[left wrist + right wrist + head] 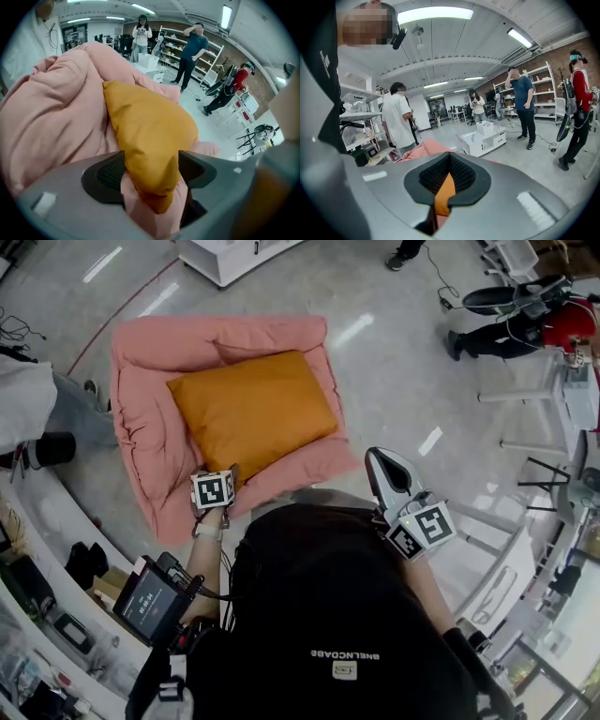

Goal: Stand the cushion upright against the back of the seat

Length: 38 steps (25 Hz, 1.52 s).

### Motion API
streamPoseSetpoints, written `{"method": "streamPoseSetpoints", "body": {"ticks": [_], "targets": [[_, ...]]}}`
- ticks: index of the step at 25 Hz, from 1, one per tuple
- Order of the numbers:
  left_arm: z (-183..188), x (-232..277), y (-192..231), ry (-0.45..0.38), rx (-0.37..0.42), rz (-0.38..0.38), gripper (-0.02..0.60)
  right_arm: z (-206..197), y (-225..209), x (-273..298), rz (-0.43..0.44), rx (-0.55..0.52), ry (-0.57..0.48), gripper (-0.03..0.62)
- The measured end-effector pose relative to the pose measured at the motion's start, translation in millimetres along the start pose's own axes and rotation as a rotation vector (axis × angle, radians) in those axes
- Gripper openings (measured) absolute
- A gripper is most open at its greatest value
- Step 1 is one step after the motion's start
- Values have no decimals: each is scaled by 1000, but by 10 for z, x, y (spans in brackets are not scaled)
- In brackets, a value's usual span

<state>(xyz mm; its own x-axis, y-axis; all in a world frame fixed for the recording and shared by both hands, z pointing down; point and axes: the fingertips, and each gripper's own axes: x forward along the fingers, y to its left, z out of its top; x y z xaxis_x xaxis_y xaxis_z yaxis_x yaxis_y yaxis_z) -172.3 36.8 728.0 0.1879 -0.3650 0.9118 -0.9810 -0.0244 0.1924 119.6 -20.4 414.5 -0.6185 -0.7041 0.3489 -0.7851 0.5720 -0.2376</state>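
Observation:
An orange cushion (251,409) lies flat on the pink padded seat (141,427), whose raised back runs along the far side. My left gripper (231,474) is at the seat's near edge, pointing steeply down at the cushion's near corner. In the left gripper view its jaws stand open, with the corner of the cushion (150,126) and a fold of the pink seat (56,117) between the pads (111,174). My right gripper (380,457) hangs over the floor to the right of the seat, shut with nothing in it. Through the slit of the right gripper (449,176), a strip of orange shows.
A low white cabinet (234,254) stands beyond the seat, also seen as the white cabinet (483,138) in the right gripper view. A person in red (553,329) sits at the far right near white tables (581,399). Other people stand further back (192,51). Shelving and clutter line the left side (37,615).

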Motion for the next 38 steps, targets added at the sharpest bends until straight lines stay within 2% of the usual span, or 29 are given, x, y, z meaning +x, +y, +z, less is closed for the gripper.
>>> {"method": "streamPoseSetpoints", "body": {"ticks": [4, 12, 16, 22, 33, 38], "targets": [[-85, 228, 45, 62, 32, -8, 388, -39, 4, 31, -41, -2, 12, 5], [-125, 437, 44, 94, 65, -13, 374, -115, 19, -118, -104, -2, 29, 5], [-135, 494, 18, 92, 98, -18, 340, -146, -22, -215, -138, 13, 26, 5], [-130, 520, -14, 97, 128, -16, 276, -171, -35, -253, -133, 24, 16, 5], [145, 225, -159, 2, 186, 7, 153, -115, -83, -250, -122, 51, -22, 5], [590, -69, -199, -133, 246, 36, 135, -80, -94, -208, -110, 59, -36, 5]]}}
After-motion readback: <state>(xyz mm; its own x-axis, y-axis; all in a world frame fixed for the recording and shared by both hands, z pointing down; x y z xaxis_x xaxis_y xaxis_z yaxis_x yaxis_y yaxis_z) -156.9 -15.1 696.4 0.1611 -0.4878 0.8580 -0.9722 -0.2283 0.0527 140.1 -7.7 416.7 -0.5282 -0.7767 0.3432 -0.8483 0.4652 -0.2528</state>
